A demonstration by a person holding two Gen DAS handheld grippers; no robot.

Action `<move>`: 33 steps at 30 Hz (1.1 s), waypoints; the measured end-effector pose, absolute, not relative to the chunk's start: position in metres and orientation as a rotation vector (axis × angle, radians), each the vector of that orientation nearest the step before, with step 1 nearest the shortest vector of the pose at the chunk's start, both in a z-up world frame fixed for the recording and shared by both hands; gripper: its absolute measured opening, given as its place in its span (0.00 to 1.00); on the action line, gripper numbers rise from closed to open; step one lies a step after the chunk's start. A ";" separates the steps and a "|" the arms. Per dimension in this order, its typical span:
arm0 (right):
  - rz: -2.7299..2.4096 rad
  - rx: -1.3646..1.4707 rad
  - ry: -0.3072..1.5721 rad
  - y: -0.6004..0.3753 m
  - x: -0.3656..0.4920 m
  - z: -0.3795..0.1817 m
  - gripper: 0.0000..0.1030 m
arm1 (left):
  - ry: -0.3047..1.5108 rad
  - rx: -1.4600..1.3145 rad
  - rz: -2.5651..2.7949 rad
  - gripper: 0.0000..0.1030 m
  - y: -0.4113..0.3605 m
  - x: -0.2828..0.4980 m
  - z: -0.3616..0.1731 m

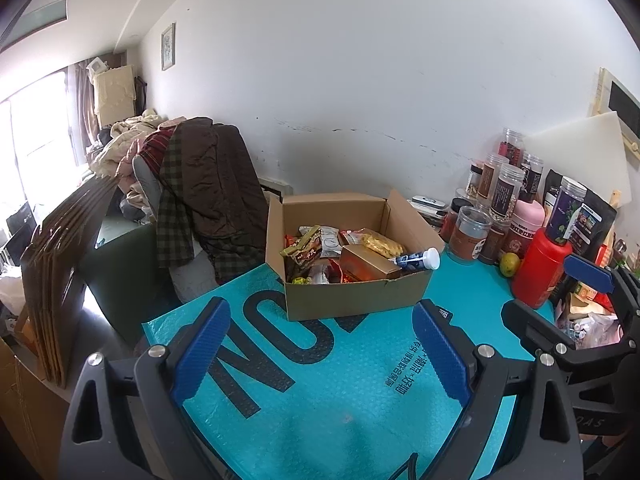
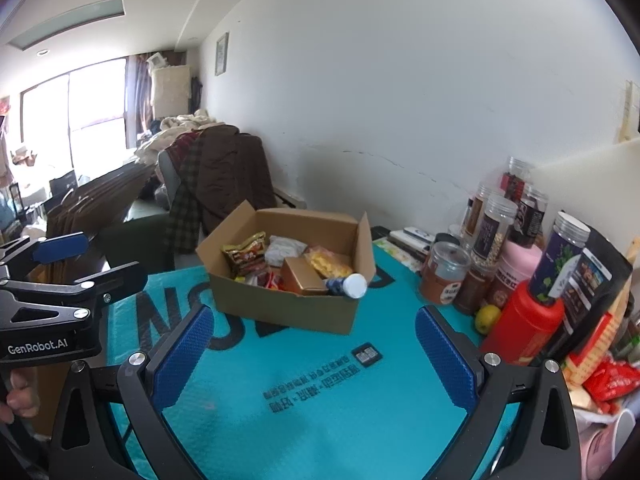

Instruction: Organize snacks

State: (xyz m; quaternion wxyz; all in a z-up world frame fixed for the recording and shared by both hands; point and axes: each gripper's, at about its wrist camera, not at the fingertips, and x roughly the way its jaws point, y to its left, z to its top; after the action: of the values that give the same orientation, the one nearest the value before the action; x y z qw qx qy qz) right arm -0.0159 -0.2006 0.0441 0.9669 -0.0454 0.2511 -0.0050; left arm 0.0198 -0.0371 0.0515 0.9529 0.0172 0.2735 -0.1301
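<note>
**A:** Both grippers, left gripper [image 1: 320, 352] and right gripper [image 2: 316, 360], hover with fingers spread wide, holding nothing. The cardboard box [image 2: 288, 312] sits mid-desk [image 2: 320, 400] on the teal mat.

**B:** I count one box, one gold carton [image 1: 366, 266], one white-capped tube [image 1: 420, 259], and several crinkly packets, probably light and slippery. I'd pinch the packets by their edges and the tube across its body.

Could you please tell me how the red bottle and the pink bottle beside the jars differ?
The red bottle stands nearer the cameras; the pink bottle stands behind it among the jars. The red bottle looks plain, while the pink bottle carries a printed label. Both stand upright on the teal mat.
</note>
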 end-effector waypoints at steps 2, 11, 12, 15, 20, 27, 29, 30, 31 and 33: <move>-0.009 -0.092 0.507 -0.200 -0.014 0.045 0.99 | 0.557 0.031 -0.264 0.91 -0.037 0.021 0.052; 0.006 -0.096 0.517 -0.198 -0.005 0.044 0.99 | 0.571 0.029 -0.262 0.91 -0.036 0.025 0.050; 0.009 -0.094 0.520 -0.198 -0.004 0.044 0.99 | 0.572 0.028 -0.261 0.91 -0.035 0.026 0.049; 0.011 -0.091 0.529 -0.198 -0.002 0.041 0.99 | 0.579 0.022 -0.259 0.91 -0.034 0.027 0.048; 0.006 -0.079 0.536 -0.201 0.002 0.038 0.99 | 0.581 0.031 -0.257 0.91 -0.035 0.029 0.047; -0.001 -0.077 0.539 -0.200 0.003 0.039 0.99 | 0.585 0.037 -0.258 0.91 -0.037 0.030 0.046; 0.000 -0.078 0.539 -0.200 0.003 0.039 0.99 | 0.582 0.037 -0.258 0.91 -0.037 0.030 0.046; 0.001 -0.078 0.539 -0.200 0.003 0.039 0.99 | 0.581 0.038 -0.257 0.91 -0.037 0.030 0.046; 0.001 -0.080 0.539 -0.199 0.003 0.039 0.99 | 0.583 0.038 -0.258 0.91 -0.037 0.030 0.047; 0.000 -0.082 0.540 -0.198 0.004 0.039 0.99 | 0.582 0.038 -0.257 0.91 -0.037 0.030 0.047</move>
State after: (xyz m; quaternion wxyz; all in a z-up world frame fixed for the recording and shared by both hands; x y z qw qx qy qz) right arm 0.0038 -0.1982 0.0387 0.9629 -0.0404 0.2668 0.0002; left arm 0.0298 -0.0374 0.0466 0.9496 0.0189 0.2863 -0.1265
